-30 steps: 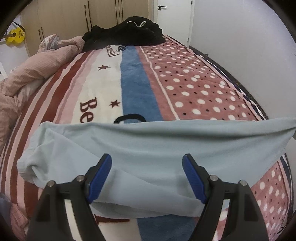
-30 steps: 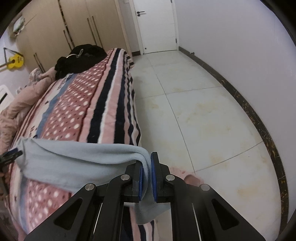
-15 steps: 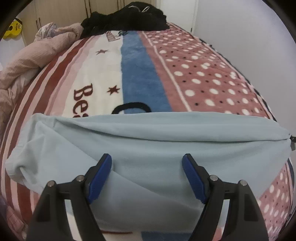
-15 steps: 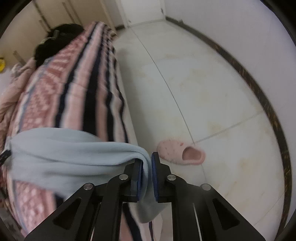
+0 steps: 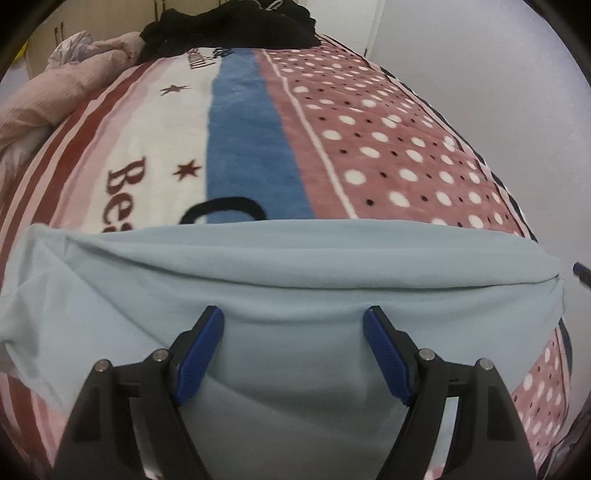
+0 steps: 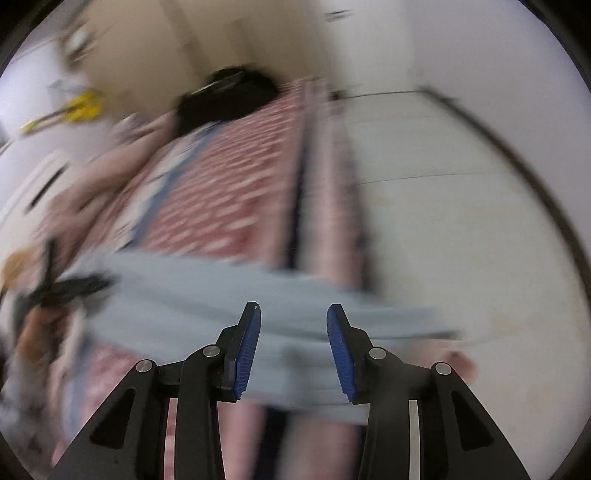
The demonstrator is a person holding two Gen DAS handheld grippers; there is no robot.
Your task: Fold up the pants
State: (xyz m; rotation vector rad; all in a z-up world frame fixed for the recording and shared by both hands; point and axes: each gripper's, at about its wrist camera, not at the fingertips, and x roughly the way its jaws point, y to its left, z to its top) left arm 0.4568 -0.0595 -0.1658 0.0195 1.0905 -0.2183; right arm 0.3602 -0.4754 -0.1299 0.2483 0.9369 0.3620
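Note:
Light blue pants (image 5: pixel 295 269) lie folded in a long band across the near end of the bed. My left gripper (image 5: pixel 293 314) hovers just over their middle, jaws wide open, pads clear of the cloth. The right wrist view is smeared by motion. There my right gripper (image 6: pixel 294 307) has its jaws opening above the pants' end (image 6: pixel 207 295) at the bed's edge. Cloth shows below the gap, but neither pad presses on it.
The bed carries a striped and dotted blanket (image 5: pixel 388 129), a crumpled pink duvet (image 5: pixel 55 92) at left and black clothes (image 5: pixel 236 26) at the far end. A tiled floor (image 6: pixel 461 221) with a pink slipper (image 6: pixel 458 360) lies right of the bed.
My right gripper was shut on the pants' end; its jaws now stand apart, the cloth released, and it has swung quickly. The left gripper has sunk closer to the pants.

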